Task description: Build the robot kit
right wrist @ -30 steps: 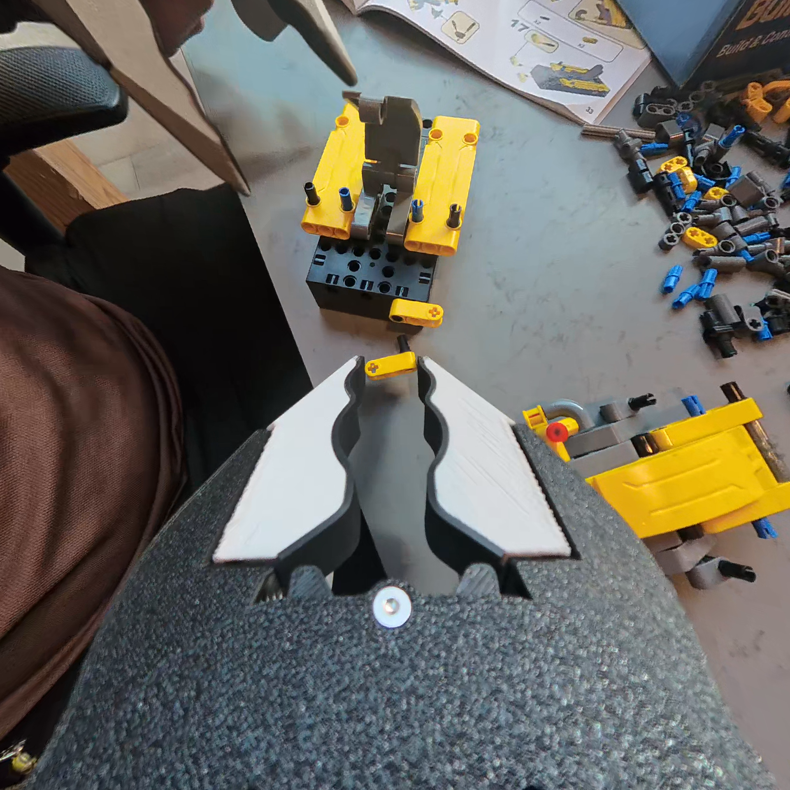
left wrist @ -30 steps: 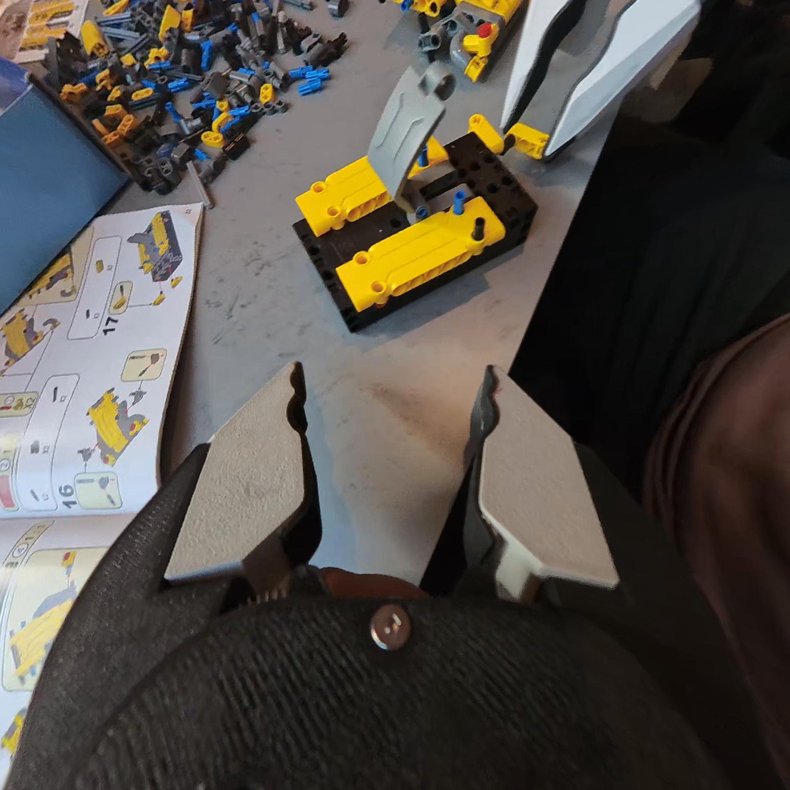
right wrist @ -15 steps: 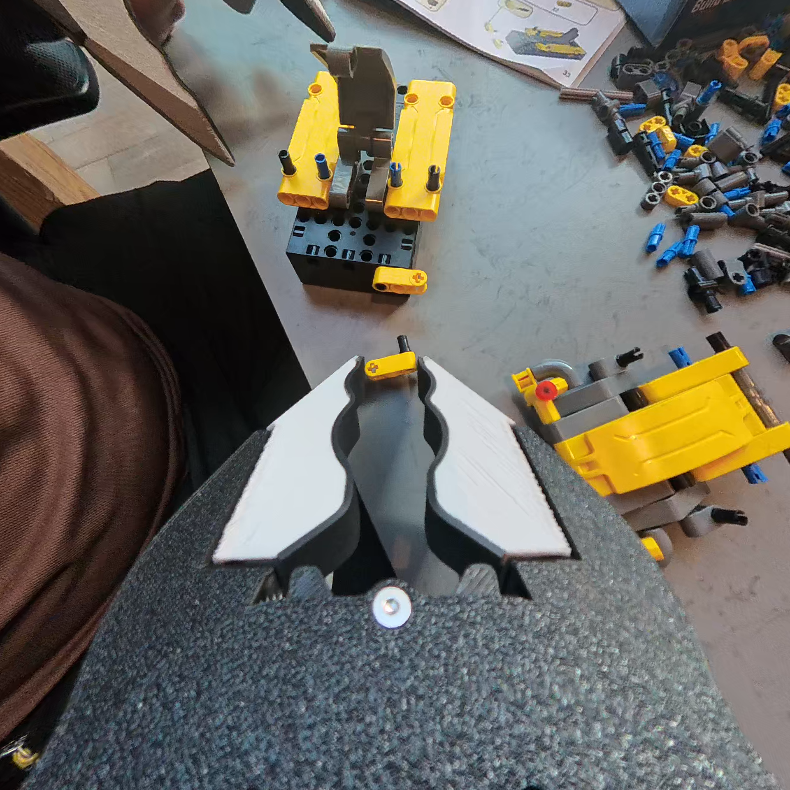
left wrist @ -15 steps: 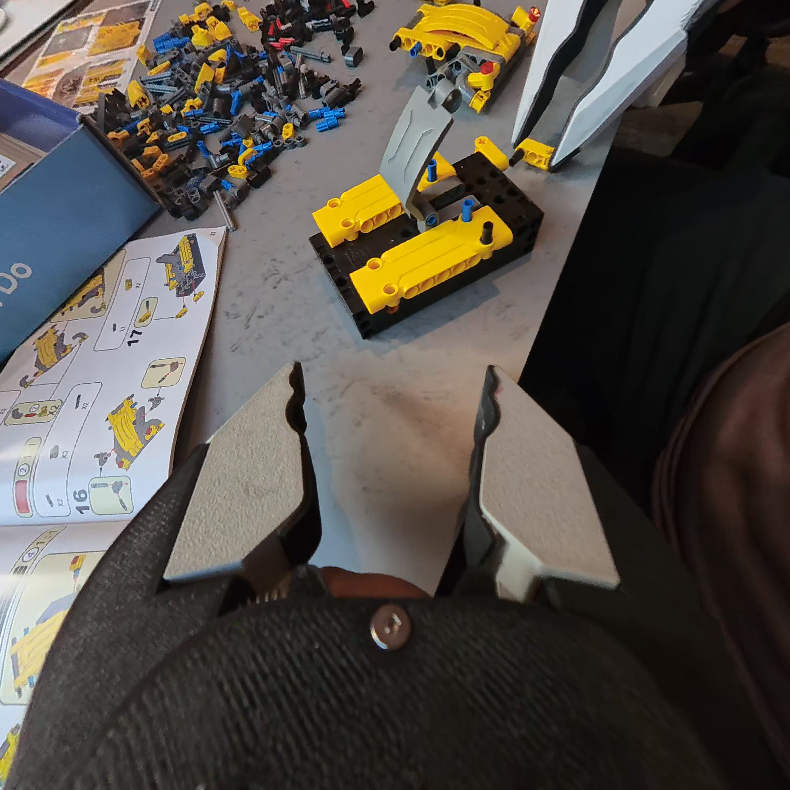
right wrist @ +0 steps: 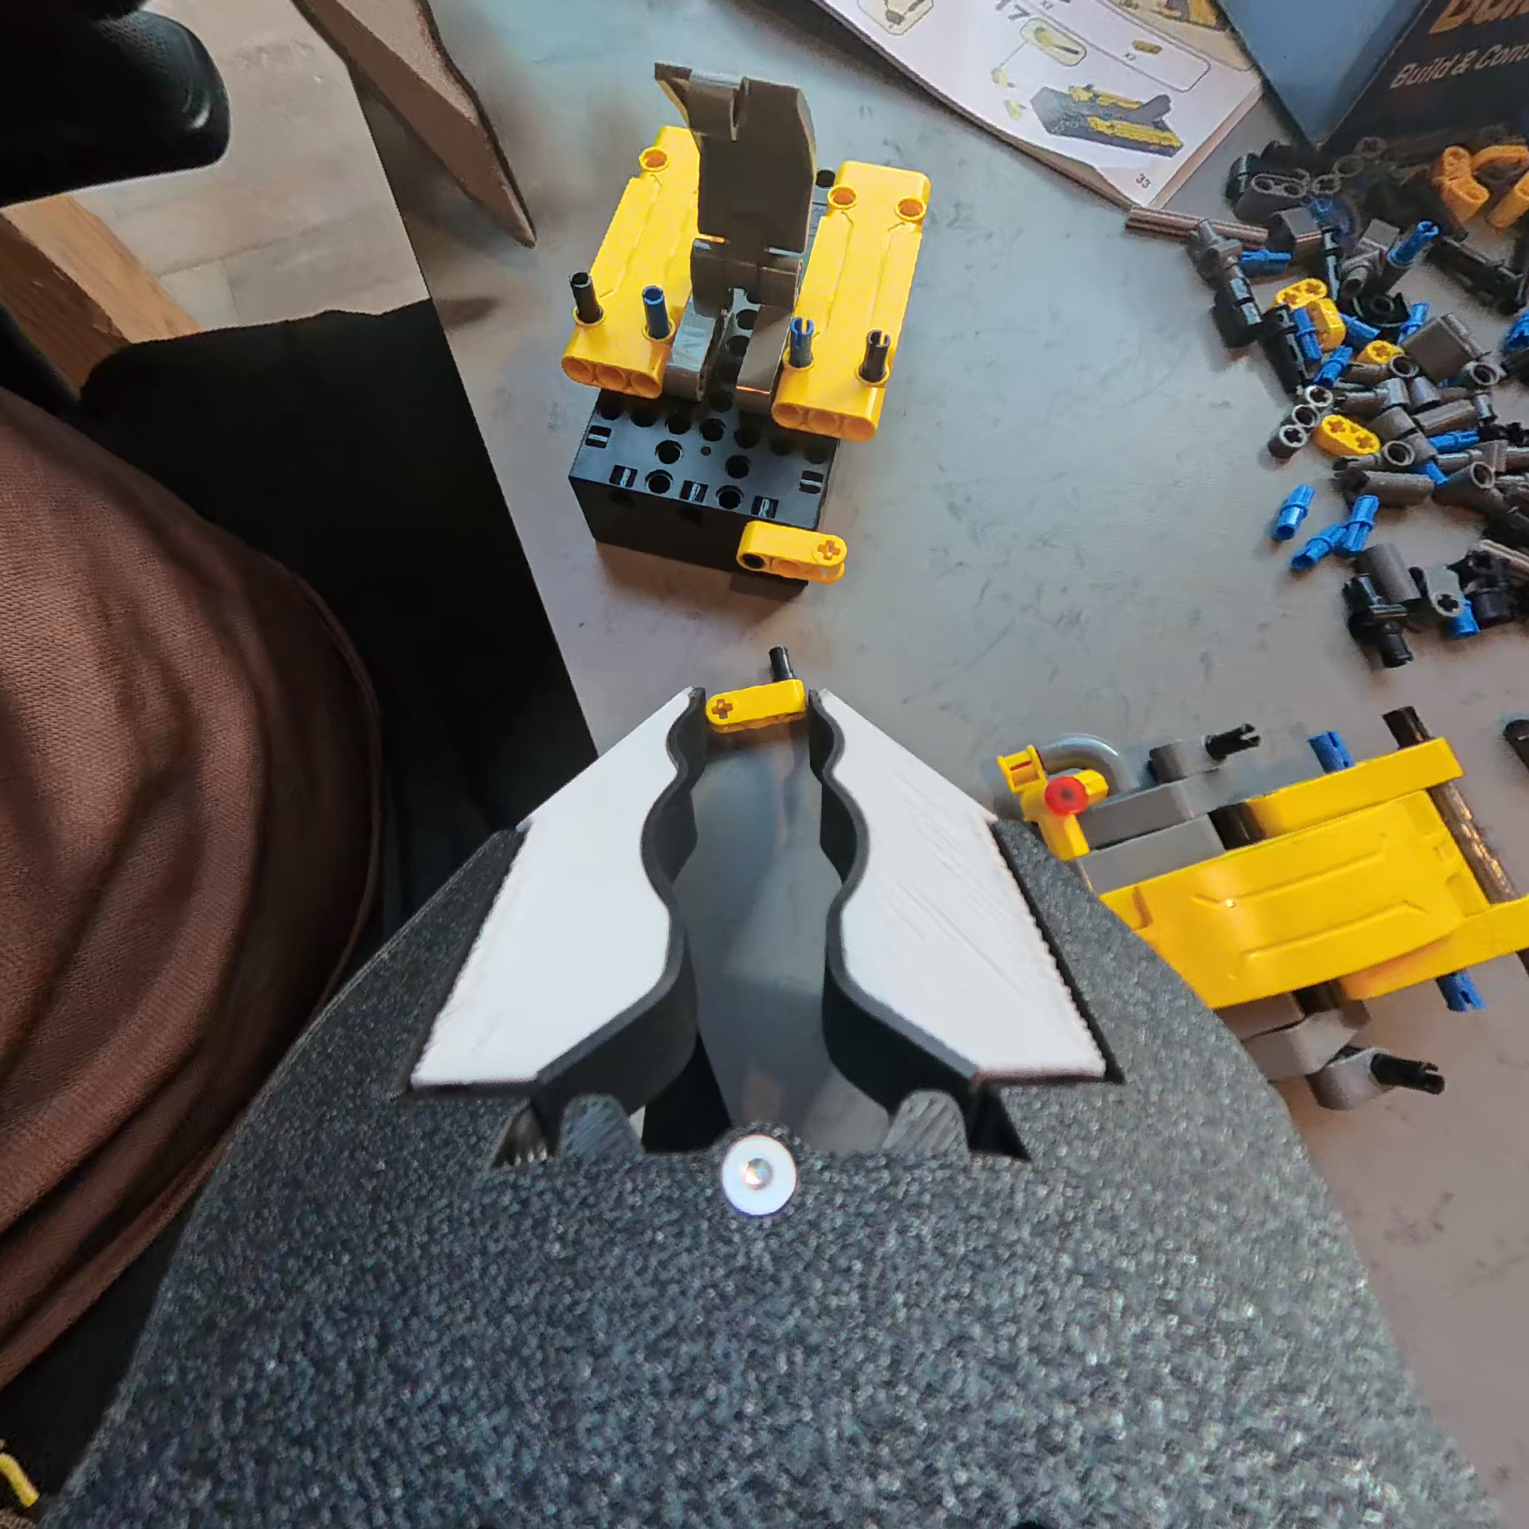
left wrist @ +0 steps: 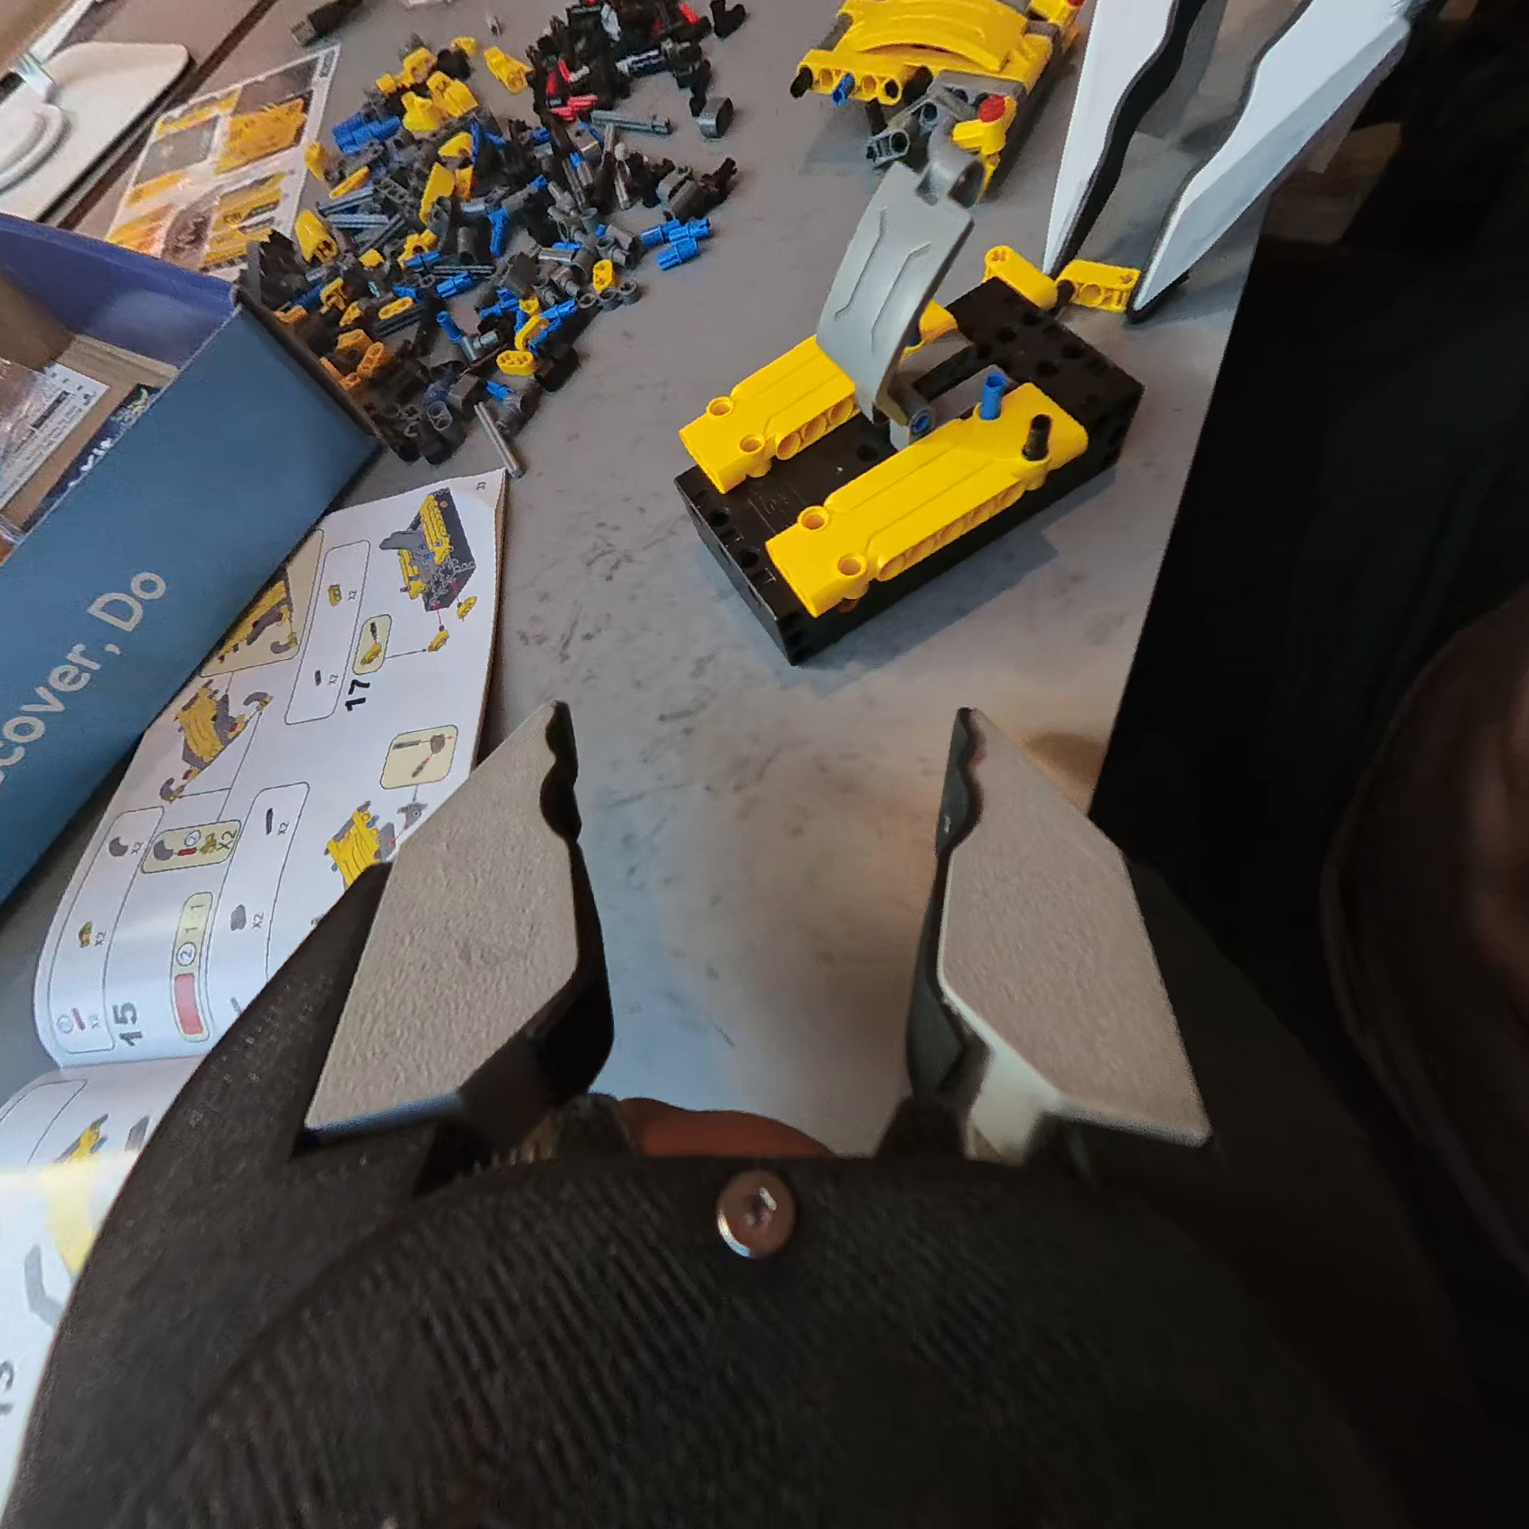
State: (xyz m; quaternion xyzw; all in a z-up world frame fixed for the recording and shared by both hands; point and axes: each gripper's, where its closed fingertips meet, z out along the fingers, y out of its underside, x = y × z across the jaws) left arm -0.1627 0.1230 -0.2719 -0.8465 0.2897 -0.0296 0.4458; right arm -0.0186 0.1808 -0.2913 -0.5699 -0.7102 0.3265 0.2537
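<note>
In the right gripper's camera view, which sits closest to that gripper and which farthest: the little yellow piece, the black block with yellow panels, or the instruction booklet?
Measured from the right gripper:
1. Small yellow piece, clamped between its fingertips.
2. Black block with yellow panels, straight ahead on the grey table.
3. Instruction booklet, farthest, at the top right beside the blue box.
</note>
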